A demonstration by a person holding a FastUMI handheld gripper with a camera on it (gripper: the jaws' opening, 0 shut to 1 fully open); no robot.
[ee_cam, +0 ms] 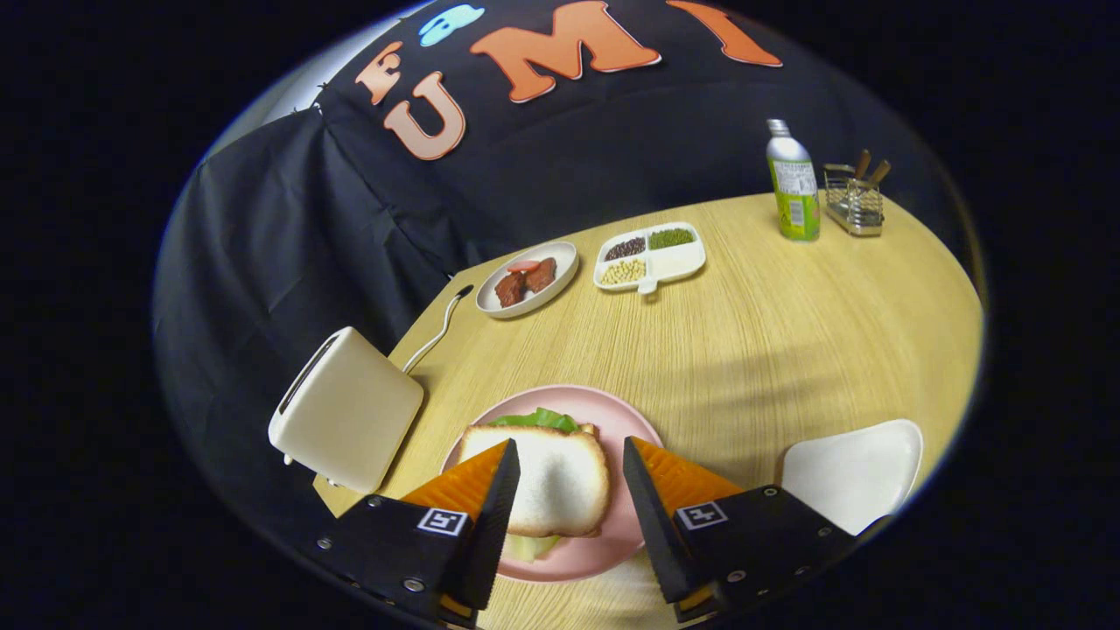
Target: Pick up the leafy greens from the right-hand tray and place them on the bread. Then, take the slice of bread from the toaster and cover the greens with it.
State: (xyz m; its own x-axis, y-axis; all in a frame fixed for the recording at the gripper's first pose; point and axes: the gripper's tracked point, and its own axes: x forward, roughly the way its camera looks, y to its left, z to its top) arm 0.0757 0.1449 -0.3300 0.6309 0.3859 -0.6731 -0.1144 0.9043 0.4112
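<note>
Gripper view: my gripper [569, 459] hangs with fingers spread wide, gripping nothing.
Bread slice [551, 481] sits between them, covering greens [538, 419] on the pink plate [630, 516]; toaster [348, 411] at nine o'clock.

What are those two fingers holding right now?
Nothing. The gripper is open, its fingers either side of the bread slice lying on the greens.

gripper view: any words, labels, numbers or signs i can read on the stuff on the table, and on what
Nothing here reads as text.
Green bottle: label print too small and blurred to read.
Open tool, above the bread slice: a square black-and-white marker on each finger mount, a pattern, no letters.
Toaster, plates, divided tray: no markings visible.
</note>
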